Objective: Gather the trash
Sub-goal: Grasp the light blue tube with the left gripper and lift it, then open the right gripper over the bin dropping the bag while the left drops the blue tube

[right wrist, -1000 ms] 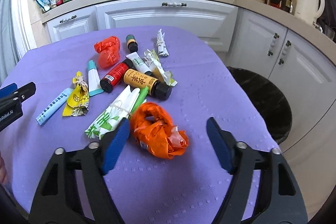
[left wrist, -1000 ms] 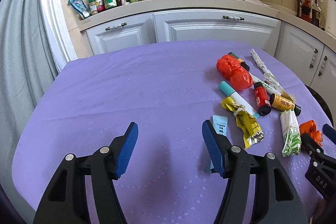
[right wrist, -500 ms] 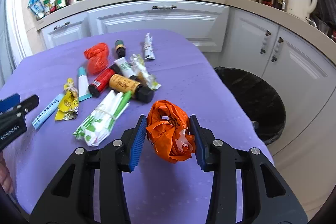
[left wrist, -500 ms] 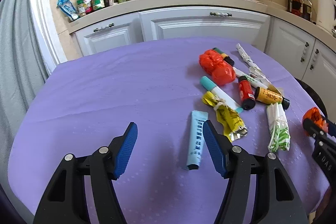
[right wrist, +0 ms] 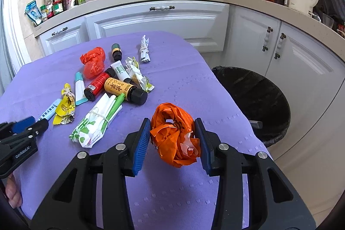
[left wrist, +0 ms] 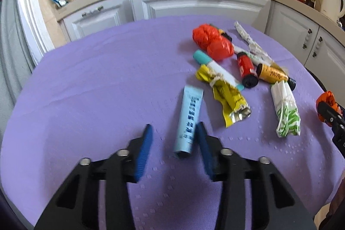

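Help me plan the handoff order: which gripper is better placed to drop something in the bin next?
Right. The right gripper is shut on the orange bag, with the black bin just to its right. The left gripper is open around the blue tube, not gripping.

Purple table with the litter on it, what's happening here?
A person with a gripper in each hand is clearing trash. The right gripper is clamped on a crumpled orange bag, with the black-lined bin beside the table. The left gripper is open around a light blue tube, not gripping it yet. Bottles and wrappers lie on the cloth.
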The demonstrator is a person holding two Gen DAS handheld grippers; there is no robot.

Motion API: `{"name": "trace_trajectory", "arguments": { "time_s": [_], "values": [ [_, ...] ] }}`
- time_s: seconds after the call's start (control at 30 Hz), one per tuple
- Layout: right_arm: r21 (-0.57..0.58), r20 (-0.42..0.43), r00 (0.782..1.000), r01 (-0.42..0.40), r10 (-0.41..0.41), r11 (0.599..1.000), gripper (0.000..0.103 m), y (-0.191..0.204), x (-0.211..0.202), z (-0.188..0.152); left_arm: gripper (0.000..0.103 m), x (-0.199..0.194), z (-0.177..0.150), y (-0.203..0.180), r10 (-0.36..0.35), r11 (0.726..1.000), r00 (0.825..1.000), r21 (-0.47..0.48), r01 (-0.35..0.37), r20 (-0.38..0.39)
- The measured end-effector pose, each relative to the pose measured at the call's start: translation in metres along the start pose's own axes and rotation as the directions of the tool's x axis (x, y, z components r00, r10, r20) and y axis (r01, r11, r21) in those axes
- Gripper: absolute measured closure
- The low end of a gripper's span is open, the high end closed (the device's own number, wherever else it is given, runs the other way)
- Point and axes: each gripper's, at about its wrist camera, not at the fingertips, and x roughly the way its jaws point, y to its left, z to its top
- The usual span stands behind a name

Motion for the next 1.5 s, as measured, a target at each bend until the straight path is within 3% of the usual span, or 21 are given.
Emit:
{"name": "trace_trajectory", "arguments": {
  "time_s": [0.07,0.17,0.37,0.67,0.9,1.13,1.5],
  "values": [
    [0.000,-0.001,1.000,0.000,0.000,1.000,0.063,0.000,0.000,0.000,0.071,-0.001,-0.001,0.001,-0.001,1.000,1.000,-0.003,0.002,0.006],
    [0.001,-0.002,1.000,-0.001,0.001,1.000,0.063,0.000,0.000,0.000,0.089,-0.001,-0.003,-0.001,0.009,1.000,1.000,0.011,-0.009,0.017],
    [-0.003,0.001,1.000,0.000,0.000,1.000,0.063,0.000,-0.001,-0.002,0.097,-0.006,-0.005,-0.001,-0.015,1.000,0.999,0.021,0.014,0.036],
    [-0.001,0.036,0.999,0.020,-0.020,1.000,0.063,-0.003,-0.010,0.004,0.098,-0.034,0.005,0.001,-0.016,1.000,0.991,-0.003,0.017,0.132],
    [0.007,0.107,0.991,0.084,-0.084,0.996,0.063,-0.023,-0.023,0.024,0.098,-0.053,0.028,-0.016,-0.063,0.998,0.975,0.022,0.060,0.214],
    [0.050,0.152,0.973,0.166,-0.172,0.985,0.063,-0.060,-0.026,0.045,0.098,-0.056,0.055,-0.058,-0.147,0.989,0.952,0.067,0.134,0.268],
    [0.116,0.142,0.952,0.255,-0.270,0.960,0.063,-0.122,-0.005,0.066,0.097,-0.040,0.088,-0.150,-0.269,0.956,0.931,0.186,0.227,0.248]
  ]
}}
